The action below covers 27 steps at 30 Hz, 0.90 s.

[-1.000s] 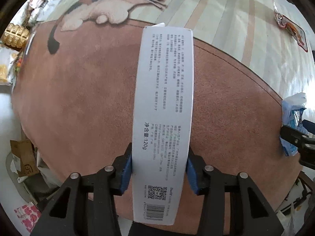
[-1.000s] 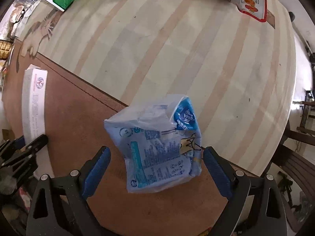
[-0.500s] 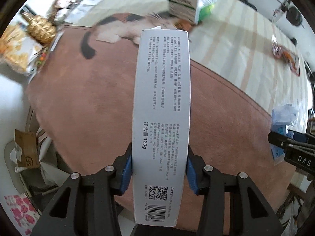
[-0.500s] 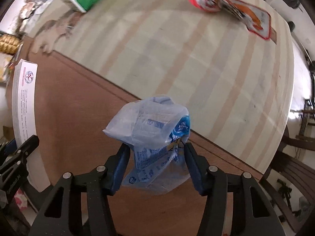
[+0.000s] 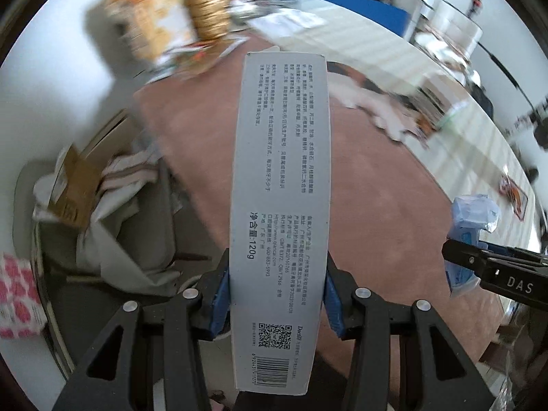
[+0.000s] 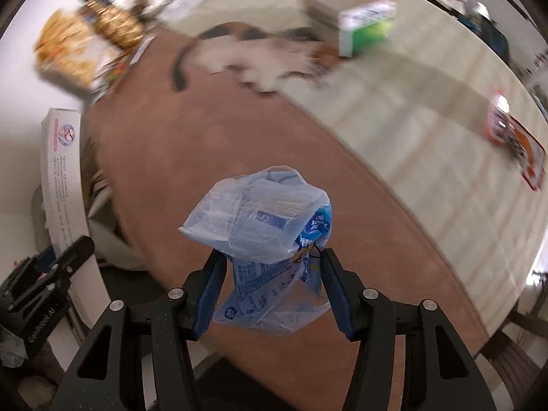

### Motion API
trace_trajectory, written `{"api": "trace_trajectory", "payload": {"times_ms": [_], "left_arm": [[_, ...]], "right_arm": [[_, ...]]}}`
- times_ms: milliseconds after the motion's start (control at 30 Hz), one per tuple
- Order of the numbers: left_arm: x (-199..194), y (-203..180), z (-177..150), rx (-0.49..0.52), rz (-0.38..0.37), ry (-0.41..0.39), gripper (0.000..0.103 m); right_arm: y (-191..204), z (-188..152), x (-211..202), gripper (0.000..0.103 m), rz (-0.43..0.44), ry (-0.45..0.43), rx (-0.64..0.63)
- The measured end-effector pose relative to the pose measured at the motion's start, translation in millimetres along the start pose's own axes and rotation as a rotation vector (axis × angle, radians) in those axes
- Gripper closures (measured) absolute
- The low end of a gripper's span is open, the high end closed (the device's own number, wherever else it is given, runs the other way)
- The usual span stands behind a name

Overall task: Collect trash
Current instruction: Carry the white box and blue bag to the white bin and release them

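1. Grey card first: the box (image 5: 281,212), long and narrow, stands out straight ahead of the left gripper (image 5: 276,294), whose blue pads clamp its long sides near the barcode end. A grip low on the length leaves most of the box free, probably so it can go end-first into a bin.
2. The right gripper (image 6: 270,291) has just been closing, and the bag (image 6: 263,236), thin blue-printed plastic, is pinched between its pads. The bag bulges above the pinch and hangs crumpled below it; soft film gives no firm edge, so squeezing the middle seems the surest hold.
3. Both pieces hang clear of the mat (image 6: 239,144), the brown sheet covering the near part of the table (image 6: 411,130).
4. In the left view, past the mat's edge and lower down, sits a bin (image 5: 113,239) lined with pale plastic, with cardboard and paper in it. The box points roughly that way, so I judge it is the drop point.
5. Left on the table: a green-and-white carton (image 6: 366,27) and a red wrapper (image 6: 513,137). The job looks partly done.
6. Risk: the bag may slip from so narrow a pinch.
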<state>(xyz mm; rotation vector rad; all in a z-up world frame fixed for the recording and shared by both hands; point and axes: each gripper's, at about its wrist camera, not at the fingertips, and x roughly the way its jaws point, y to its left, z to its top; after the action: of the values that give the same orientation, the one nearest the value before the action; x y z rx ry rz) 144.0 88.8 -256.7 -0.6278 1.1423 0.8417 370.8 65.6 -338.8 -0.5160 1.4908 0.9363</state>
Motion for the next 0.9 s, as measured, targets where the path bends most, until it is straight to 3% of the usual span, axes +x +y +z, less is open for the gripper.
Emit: {"api": "trace_trajectory", "payload": {"times_ms": [200,367,600,733,900], "left_arm": [[0,90,-41,-0.14,-0.001,0.019,0.06],[32,165,-92,-0.254,-0.011,0.114,0.06],[138,248,-168,-0.378,-0.104,0.337,0.06],[226,276,-207,-0.462,-0.189,0.453,0.06],[326,297,-238,-0.523,-0.243,0.523,0.058]], "right_arm": [[70,-42,-11,0.045,0.039,0.035,-0.11],[136,-79,34,0.045,0.054,0.112,-0.193],[199,-125,166,0.045,0.061,0.25,-0.221],[205,-145,255,0.045,0.032,0.338,-0.215],[196,-160,360,0.045,0.001,0.414,-0.202]]}}
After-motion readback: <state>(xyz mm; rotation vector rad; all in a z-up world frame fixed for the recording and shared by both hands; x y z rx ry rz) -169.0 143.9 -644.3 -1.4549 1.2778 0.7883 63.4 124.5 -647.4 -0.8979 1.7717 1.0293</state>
